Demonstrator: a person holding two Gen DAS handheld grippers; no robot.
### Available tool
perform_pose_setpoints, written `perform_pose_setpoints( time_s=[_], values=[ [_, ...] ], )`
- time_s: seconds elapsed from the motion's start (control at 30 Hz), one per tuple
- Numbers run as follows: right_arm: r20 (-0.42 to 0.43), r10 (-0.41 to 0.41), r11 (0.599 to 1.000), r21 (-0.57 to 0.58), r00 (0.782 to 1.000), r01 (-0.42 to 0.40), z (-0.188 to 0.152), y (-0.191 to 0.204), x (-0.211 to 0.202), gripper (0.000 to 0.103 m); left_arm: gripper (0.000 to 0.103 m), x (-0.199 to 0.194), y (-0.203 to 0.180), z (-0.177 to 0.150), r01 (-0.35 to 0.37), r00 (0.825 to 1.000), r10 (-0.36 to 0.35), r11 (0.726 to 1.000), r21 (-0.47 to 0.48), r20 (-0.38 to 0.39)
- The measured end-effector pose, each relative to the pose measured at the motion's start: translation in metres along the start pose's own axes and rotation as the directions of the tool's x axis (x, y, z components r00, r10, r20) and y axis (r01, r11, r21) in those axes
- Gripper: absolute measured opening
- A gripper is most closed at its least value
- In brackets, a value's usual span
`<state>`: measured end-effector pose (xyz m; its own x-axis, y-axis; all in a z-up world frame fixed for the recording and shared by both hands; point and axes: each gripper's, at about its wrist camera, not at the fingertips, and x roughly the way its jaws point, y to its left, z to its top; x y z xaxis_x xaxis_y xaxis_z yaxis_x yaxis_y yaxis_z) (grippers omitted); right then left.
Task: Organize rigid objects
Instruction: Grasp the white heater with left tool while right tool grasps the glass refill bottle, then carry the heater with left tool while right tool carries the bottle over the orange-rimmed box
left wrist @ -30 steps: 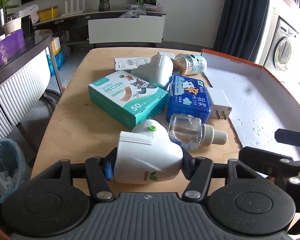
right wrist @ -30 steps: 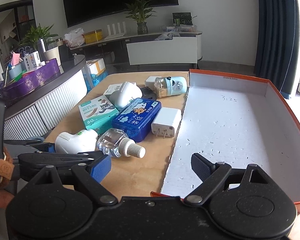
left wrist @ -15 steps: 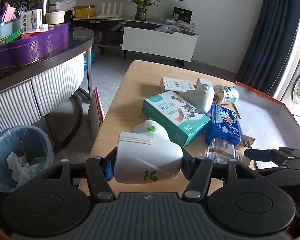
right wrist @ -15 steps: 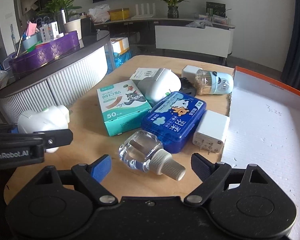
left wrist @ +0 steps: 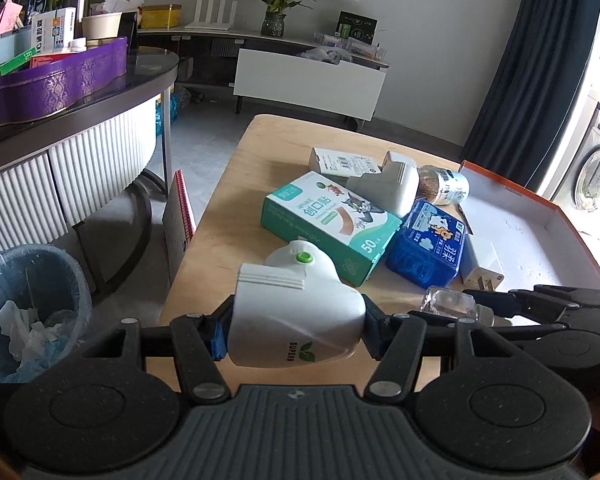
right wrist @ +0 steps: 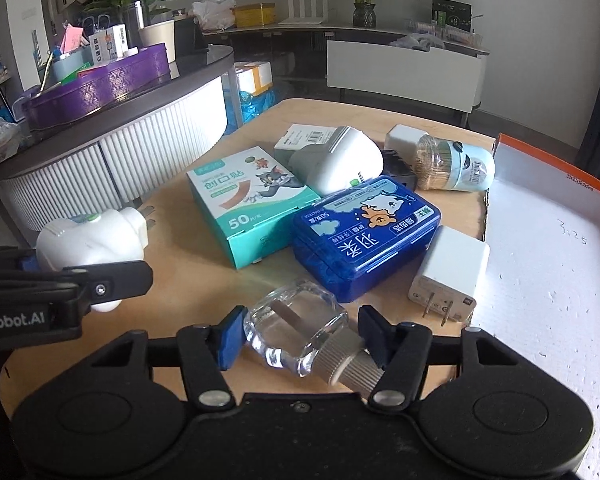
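My left gripper (left wrist: 294, 330) is shut on a white plug-in mosquito heater (left wrist: 296, 312) with a green button, held above the table's near left part; it also shows in the right wrist view (right wrist: 90, 244). My right gripper (right wrist: 300, 338) has its blue pads on either side of a clear liquid refill bottle (right wrist: 300, 330) with a ribbed cap, lying on the table; the pads look to touch it. A teal plaster box (right wrist: 248, 204), a blue floss box (right wrist: 364, 236), a white charger (right wrist: 450, 280), a second white heater (right wrist: 340, 160) and a toothpick jar (right wrist: 454, 166) lie beyond.
An open box with orange rim and white inside (right wrist: 540, 264) lies at the right of the wooden table (right wrist: 188, 236). A bin (left wrist: 28, 308) and a red notebook (left wrist: 180, 216) stand off the table's left edge. A curved counter (right wrist: 112, 136) is at the left.
My left gripper has lifted and drawn back left with the heater. My right gripper has moved left from the box onto the clear bottle and narrowed around it.
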<state>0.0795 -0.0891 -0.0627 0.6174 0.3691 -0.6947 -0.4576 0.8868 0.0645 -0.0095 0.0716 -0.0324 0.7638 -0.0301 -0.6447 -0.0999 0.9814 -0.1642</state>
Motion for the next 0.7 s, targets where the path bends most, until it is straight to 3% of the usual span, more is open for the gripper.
perform_pose_setpoints(
  time_s=[0.07, 0.2, 0.47, 0.7],
  values=[
    [0.02, -0.014, 1.0, -0.01, 1.0, 0.014, 0.001, 0.0, -0.008, 0.061, 0.061, -0.001, -0.004, 0.001, 0.009, 1.0, -0.009, 1.0, 0.012, -0.001],
    [0.016, -0.032, 0.999, -0.022, 0.999, 0.033, 0.004, -0.004, -0.02, 0.054, 0.061, 0.0, -0.013, 0.002, 0.026, 1.0, -0.026, 0.999, 0.032, -0.006],
    [-0.044, 0.013, 0.999, -0.048, 0.999, -0.015, -0.007, -0.008, -0.01, 0.06, 0.061, 0.001, -0.015, 0.001, 0.027, 1.0, -0.027, 0.999, 0.038, -0.016],
    [-0.019, 0.029, 0.998, -0.047, 0.999, -0.03, -0.004, -0.009, 0.0, 0.06, 0.061, 0.001, -0.017, 0.002, 0.028, 0.999, -0.027, 0.999, 0.035, -0.018]
  ],
)
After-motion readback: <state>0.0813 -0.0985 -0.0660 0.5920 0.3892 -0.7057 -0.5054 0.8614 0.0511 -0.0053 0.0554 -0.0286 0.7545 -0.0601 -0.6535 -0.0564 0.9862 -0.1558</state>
